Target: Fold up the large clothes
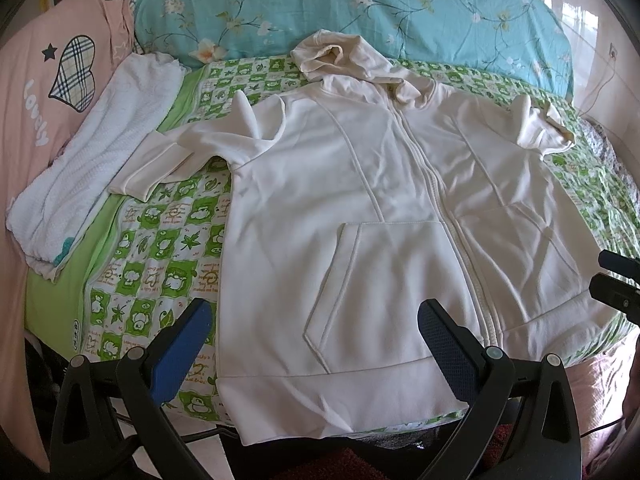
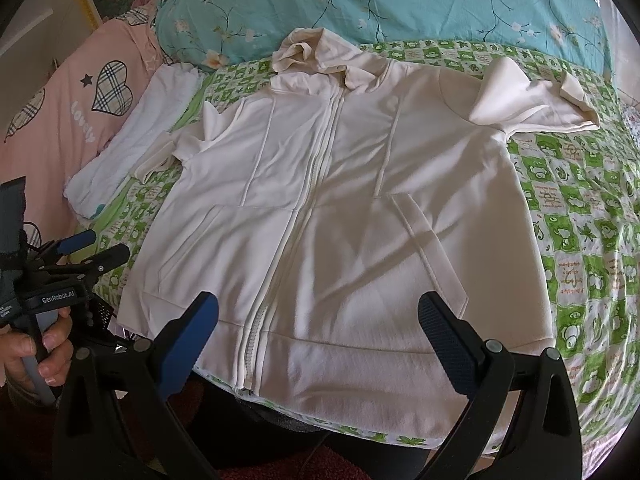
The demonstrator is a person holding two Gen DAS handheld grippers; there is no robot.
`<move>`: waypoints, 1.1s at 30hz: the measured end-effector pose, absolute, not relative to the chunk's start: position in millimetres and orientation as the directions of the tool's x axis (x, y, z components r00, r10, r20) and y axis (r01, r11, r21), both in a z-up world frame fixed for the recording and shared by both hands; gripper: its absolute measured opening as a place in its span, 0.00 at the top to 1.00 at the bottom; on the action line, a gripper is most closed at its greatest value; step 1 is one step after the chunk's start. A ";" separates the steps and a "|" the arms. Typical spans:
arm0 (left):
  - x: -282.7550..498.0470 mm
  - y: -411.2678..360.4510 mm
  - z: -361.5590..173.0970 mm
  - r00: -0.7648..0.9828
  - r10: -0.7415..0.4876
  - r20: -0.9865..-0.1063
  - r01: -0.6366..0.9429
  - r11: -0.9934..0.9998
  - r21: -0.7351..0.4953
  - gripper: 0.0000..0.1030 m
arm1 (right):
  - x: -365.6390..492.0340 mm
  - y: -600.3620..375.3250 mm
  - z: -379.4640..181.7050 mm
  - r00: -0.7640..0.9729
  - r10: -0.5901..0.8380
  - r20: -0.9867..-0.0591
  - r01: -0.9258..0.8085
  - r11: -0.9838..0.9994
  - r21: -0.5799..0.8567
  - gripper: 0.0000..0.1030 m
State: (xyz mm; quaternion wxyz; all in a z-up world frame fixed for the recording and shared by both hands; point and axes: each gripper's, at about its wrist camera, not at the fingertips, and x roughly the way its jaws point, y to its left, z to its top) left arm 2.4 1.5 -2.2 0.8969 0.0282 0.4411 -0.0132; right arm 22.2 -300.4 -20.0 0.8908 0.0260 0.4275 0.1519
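Observation:
A cream zip-up hoodie (image 1: 360,200) lies flat and front up on the green patterned bedspread (image 1: 160,248), hood toward the pillows, both sleeves bunched up near the shoulders. It also shows in the right wrist view (image 2: 340,208). My left gripper (image 1: 316,320) is open and empty, hovering over the hoodie's lower left hem. My right gripper (image 2: 320,316) is open and empty, over the lower hem near the zipper. The left gripper (image 2: 76,252) shows at the left of the right wrist view, held by a hand. The right gripper's tip (image 1: 616,280) shows at the left view's right edge.
A folded white towel (image 1: 92,160) lies left of the hoodie. A pink pillow (image 1: 44,92) with a plaid heart is further left. A teal floral pillow (image 1: 360,8) lies behind the hood. The bed's near edge runs under the grippers, above a dark red floor mat (image 2: 248,464).

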 end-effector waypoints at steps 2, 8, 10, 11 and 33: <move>2.5 1.0 -2.4 0.610 0.001 -0.793 0.048 0.998 0.038 0.00 | 22.8 -301.1 -19.8 0.586 0.288 -0.757 -0.247 0.954 0.172 0.03; 2.6 1.2 -3.0 0.608 0.001 -0.794 0.045 0.998 0.037 0.00 | 25.6 -304.3 -19.0 0.580 0.280 -0.765 -0.240 0.956 0.168 0.03; 2.8 1.4 -3.4 0.611 -0.003 -0.792 0.046 0.998 0.032 0.00 | 24.7 -304.3 -19.5 0.589 0.295 -0.753 -0.245 0.952 0.182 0.03; 2.6 1.7 -3.6 0.611 -0.002 -0.792 0.046 0.998 0.033 0.00 | 24.4 -304.6 -19.8 0.591 0.300 -0.749 -0.247 0.951 0.186 0.03; 51.6 8.8 -17.7 0.616 -0.085 -0.783 0.044 0.996 -0.074 0.00 | 69.9 -354.1 -26.1 0.610 0.311 -0.729 -0.140 0.948 0.287 0.13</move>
